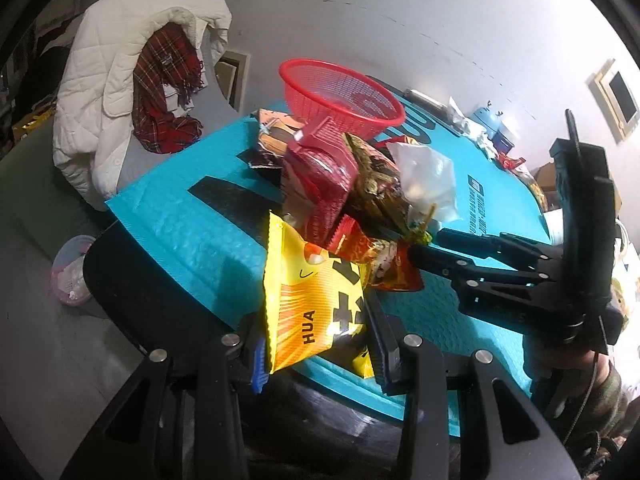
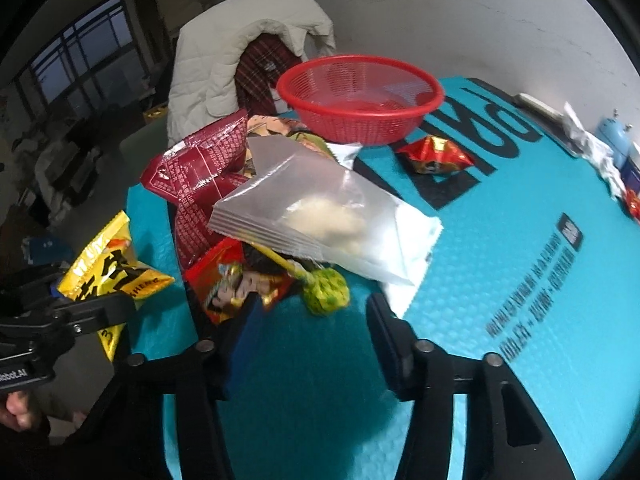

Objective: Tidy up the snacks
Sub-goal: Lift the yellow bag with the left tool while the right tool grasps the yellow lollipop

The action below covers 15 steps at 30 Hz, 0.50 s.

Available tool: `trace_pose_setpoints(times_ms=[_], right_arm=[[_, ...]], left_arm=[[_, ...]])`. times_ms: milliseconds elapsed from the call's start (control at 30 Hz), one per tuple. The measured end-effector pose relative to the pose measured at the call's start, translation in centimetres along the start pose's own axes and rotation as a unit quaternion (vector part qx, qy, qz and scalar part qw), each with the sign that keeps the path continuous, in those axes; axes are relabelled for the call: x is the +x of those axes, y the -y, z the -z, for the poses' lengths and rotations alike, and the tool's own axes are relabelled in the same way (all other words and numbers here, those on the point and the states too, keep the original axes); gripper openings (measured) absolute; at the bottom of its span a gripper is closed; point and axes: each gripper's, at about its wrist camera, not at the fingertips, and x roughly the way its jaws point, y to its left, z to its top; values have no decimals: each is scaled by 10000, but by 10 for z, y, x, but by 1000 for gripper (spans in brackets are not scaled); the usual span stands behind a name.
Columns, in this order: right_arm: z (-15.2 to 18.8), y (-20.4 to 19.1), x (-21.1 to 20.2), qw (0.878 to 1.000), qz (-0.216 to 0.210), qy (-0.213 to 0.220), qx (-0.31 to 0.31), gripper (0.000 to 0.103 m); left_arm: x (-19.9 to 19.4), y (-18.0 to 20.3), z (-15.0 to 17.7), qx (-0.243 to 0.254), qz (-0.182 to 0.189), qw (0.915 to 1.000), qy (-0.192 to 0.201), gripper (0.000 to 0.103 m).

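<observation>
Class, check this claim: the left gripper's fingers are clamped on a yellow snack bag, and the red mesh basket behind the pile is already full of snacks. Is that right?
Not quite. The red mesh basket is empty, as the right wrist view shows. The rest holds: the left gripper is clamped on the yellow snack bag.

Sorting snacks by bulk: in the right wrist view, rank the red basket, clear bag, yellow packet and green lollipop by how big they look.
1. Red basket and clear bag: alike in apparent size; the bag is nearer, so unsure.
2. Yellow packet, partly hidden by the left gripper.
3. Green lollipop.
</observation>
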Motion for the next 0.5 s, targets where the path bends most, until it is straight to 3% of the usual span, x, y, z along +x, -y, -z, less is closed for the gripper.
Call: trace_pose_setpoints(times_ms=[200,333,500], right_arm=[[-5,0,9,9999,81,41,-53,40],[-4,4,13,10000,51,-8,-11,27],[-2,6,7,9999,2,116,40,26]], left_arm=[[3,-5,-2,-93,-8,10000,-15,39],[4,-6,-2,-125,-11,9999,-41,39],[3,-3,-2,-111,-13,9999,-20,39]])
